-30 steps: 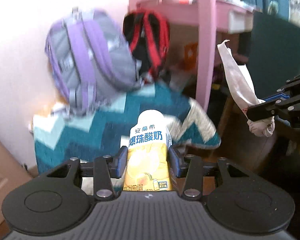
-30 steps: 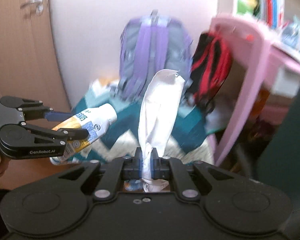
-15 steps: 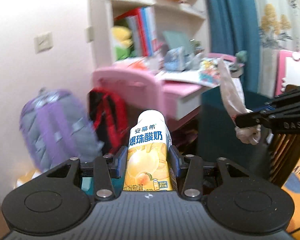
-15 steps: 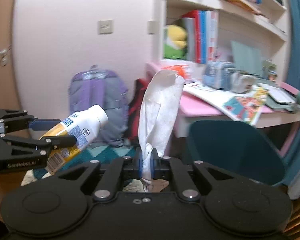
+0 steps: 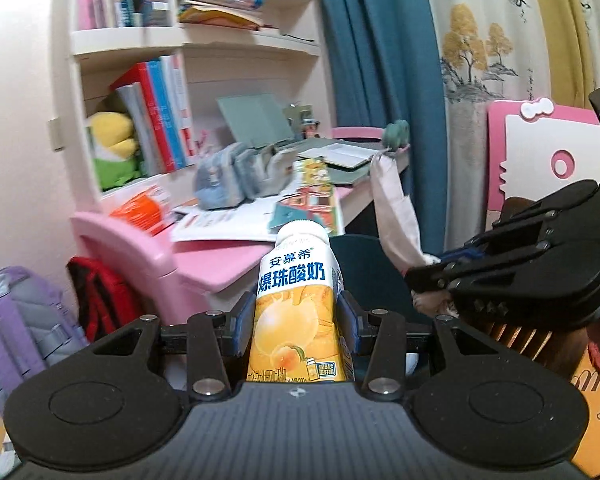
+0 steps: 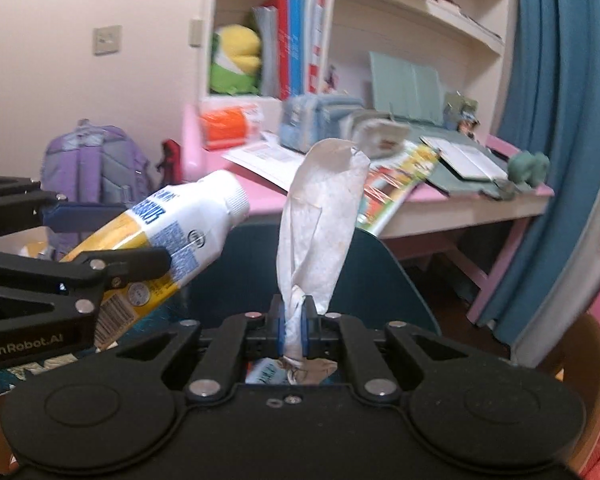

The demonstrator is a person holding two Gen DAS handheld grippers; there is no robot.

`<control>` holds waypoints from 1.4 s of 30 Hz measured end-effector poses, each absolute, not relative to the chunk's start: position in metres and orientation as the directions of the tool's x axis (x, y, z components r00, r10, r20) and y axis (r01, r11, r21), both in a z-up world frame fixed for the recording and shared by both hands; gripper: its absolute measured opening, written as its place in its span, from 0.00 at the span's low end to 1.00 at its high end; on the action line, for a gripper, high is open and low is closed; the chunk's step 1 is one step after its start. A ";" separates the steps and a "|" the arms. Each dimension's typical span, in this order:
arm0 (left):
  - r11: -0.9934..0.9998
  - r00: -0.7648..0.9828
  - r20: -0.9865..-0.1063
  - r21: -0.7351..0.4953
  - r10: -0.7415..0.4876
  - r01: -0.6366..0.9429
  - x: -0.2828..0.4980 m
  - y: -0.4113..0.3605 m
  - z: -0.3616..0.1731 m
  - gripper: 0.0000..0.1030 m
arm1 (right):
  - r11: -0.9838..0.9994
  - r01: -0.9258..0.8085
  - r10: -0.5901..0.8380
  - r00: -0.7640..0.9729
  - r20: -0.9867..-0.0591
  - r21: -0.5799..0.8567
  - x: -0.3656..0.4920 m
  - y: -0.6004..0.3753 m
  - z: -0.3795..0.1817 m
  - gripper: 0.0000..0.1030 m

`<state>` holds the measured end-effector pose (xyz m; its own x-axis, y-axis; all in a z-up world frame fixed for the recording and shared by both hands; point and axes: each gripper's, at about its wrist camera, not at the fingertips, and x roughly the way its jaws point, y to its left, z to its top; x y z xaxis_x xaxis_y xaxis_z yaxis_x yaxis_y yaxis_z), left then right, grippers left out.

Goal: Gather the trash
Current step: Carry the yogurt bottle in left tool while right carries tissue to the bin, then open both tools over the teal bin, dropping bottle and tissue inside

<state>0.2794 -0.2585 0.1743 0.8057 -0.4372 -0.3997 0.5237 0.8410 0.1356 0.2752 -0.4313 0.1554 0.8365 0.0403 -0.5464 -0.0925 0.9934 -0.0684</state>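
Left gripper (image 5: 296, 322) raised, aimed slightly down toward pink desk (image 5: 204, 264); jaws part-spread, clamped on yellow-white drink bottle (image 5: 298, 312). Right gripper (image 6: 296, 320) just beside, to its right; jaws nearly together, pinching twisted white tissue (image 6: 320, 224) standing upright.

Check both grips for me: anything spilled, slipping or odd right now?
Nothing spilled. The left gripper clamps the yogurt bottle squarely around its body, cap on. The right gripper pinches the crumpled tissue only at its twisted lower end, so most of it stands loose above the fingers. The desk behind is cluttered with books and papers.
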 end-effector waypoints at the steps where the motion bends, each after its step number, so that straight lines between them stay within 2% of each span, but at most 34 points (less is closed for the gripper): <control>1: 0.837 0.800 -0.406 0.133 -0.442 0.530 0.284 -0.268 0.174 0.42 | 0.993 -0.092 0.038 0.828 -0.560 -0.068 0.280 -0.436 0.153 0.06; 6: 0.824 0.783 -0.435 0.143 -0.445 0.548 0.310 -0.307 0.169 0.42 | 0.992 -0.096 0.028 0.785 -0.619 -0.078 0.298 -0.448 0.139 0.06; 18: 0.838 0.730 -0.579 0.138 -0.364 0.528 0.378 -0.348 0.123 0.42 | 0.992 -0.113 0.030 0.669 -0.743 -0.062 0.340 -0.459 0.111 0.08; 21: 0.837 0.706 -0.615 0.131 -0.351 0.531 0.388 -0.351 0.111 0.42 | 0.991 -0.123 0.039 0.627 -0.778 -0.050 0.346 -0.459 0.106 0.15; 26: 0.832 0.675 -0.653 0.124 -0.343 0.541 0.394 -0.354 0.099 0.42 | 0.994 -0.099 0.025 0.596 -0.803 -0.042 0.351 -0.462 0.102 0.19; 28: 0.826 0.667 -0.664 0.131 -0.338 0.548 0.394 -0.356 0.096 0.42 | 0.994 -0.096 0.015 0.579 -0.815 -0.050 0.353 -0.464 0.100 0.28; 36: 0.825 0.667 -0.671 0.145 -0.324 0.547 0.393 -0.356 0.094 0.43 | 0.992 -0.104 0.006 0.568 -0.823 -0.064 0.348 -0.463 0.101 0.36; 40: 0.831 0.680 -0.656 0.144 -0.327 0.538 0.389 -0.354 0.102 0.56 | 0.991 -0.110 0.007 0.585 -0.811 -0.071 0.340 -0.460 0.109 0.40; 42: 0.833 0.679 -0.650 0.126 -0.341 0.538 0.385 -0.350 0.106 0.56 | 0.991 -0.113 0.010 0.597 -0.802 -0.072 0.335 -0.459 0.114 0.42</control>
<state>0.3853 -0.3499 0.1061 0.6794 -0.3407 -0.6499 0.5383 0.8333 0.1258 0.3346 -0.4585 0.1144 0.5972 0.0100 -0.8020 -0.1128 0.9910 -0.0716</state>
